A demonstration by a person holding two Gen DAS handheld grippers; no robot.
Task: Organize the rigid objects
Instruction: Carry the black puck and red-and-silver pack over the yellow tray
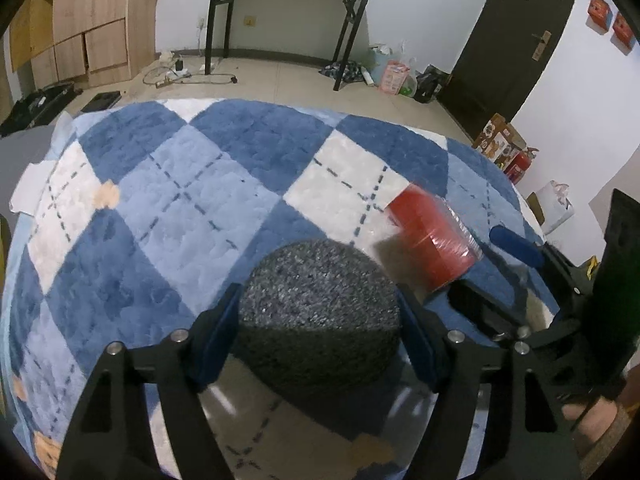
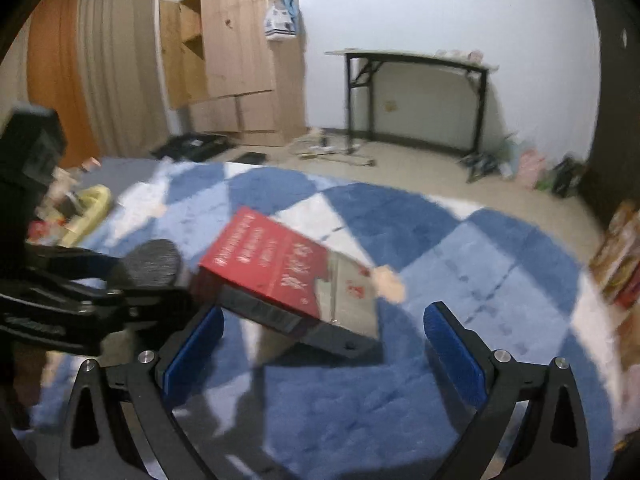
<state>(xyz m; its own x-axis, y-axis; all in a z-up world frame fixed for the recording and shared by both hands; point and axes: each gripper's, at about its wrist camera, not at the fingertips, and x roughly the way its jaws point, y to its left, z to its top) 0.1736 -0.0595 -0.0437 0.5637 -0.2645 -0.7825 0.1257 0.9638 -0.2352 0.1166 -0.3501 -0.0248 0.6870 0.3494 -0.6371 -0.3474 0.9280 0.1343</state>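
Setting: a bedroom-like room with pale walls, a wooden wardrobe (image 2: 240, 48), a black-legged folding table (image 1: 288, 12) against the far wall and a dark door (image 1: 516, 40); the work surface is a blue-and-white diamond-patterned blanket (image 1: 168, 200).

Item 1, left gripper (image 1: 320, 344): we find its blue pads set against both flanks of a dark grey foam cylinder (image 1: 320, 312), which fills the gap between the jaws. We judge this a grip just taken; the cylinder sits on the blanket near its near edge, not yet lifted as far as we can tell.

Item 2, right gripper (image 2: 324, 344): jaws spread wide, nothing between the pads. It hovers just short of a red box (image 2: 280, 272), which lies tilted on the blanket, one end raised.

Item 3, red box and cylinder together: just beside each other, toward the near middle of the blanket.

Item 4, clutter by the blanket's left edge in the right wrist view: blurred, includes something pale yellow (image 2: 90, 208); we cannot identify it.

Progress: we judge the sorting early. One object is gripped, one awaits pick-up, and no destination for either is evident.
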